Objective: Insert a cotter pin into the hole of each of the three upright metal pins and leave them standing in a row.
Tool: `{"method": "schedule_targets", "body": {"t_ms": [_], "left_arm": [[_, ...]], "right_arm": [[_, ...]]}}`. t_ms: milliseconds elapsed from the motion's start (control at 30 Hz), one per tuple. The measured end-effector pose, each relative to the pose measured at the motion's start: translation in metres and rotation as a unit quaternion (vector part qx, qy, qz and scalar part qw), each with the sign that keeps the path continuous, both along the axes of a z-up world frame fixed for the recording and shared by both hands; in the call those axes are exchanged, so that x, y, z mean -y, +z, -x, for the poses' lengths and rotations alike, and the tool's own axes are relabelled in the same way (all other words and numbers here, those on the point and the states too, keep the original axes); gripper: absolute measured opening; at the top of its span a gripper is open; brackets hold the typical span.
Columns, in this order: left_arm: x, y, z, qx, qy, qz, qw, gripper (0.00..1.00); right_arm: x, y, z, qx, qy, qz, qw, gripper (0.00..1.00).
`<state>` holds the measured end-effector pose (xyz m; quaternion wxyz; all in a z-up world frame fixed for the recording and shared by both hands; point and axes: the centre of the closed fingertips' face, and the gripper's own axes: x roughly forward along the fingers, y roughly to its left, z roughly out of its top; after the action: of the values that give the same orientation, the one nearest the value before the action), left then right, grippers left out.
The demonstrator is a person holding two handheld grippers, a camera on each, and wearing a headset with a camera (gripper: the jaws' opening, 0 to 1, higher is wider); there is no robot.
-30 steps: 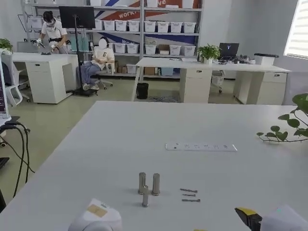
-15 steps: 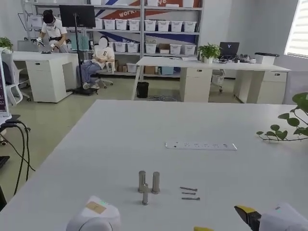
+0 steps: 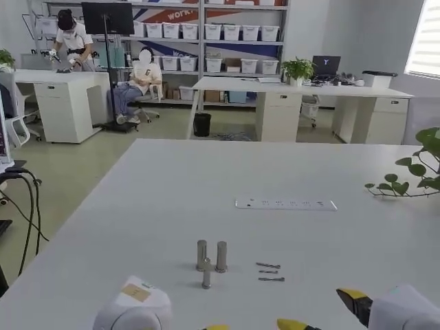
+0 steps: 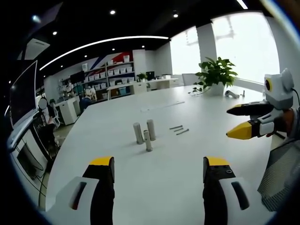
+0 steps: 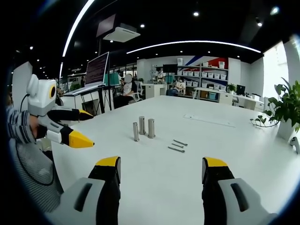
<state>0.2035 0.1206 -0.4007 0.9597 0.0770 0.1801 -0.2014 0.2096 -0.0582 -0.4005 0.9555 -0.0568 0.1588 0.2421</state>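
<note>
White desk (image 3: 206, 179) holds three metal pins (image 3: 221, 256), cotter pins (image 3: 269, 271) beside them; I see left tongs (image 4: 159, 164) and right tongs (image 5: 161, 163) spread.

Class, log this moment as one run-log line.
left gripper: open, empty | right gripper: open, empty | metal pins: three upright | cotter pins: three loose beside them

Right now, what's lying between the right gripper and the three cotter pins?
Nothing. In the right gripper view, the stretch of white table from the open right gripper to the cotter pins is bare.
</note>
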Motion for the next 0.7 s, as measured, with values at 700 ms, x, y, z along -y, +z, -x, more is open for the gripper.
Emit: {"method": "schedule_targets", "body": {"t_ms": [700], "left_arm": [[0.0041, -0.0013, 0.0006, 0.0, -0.009, -0.003, 0.9999, 0.74]], "right_arm": [[0.0015, -0.0014, 0.0001, -0.002, -0.001, 0.002, 1.0, 0.68]]}}
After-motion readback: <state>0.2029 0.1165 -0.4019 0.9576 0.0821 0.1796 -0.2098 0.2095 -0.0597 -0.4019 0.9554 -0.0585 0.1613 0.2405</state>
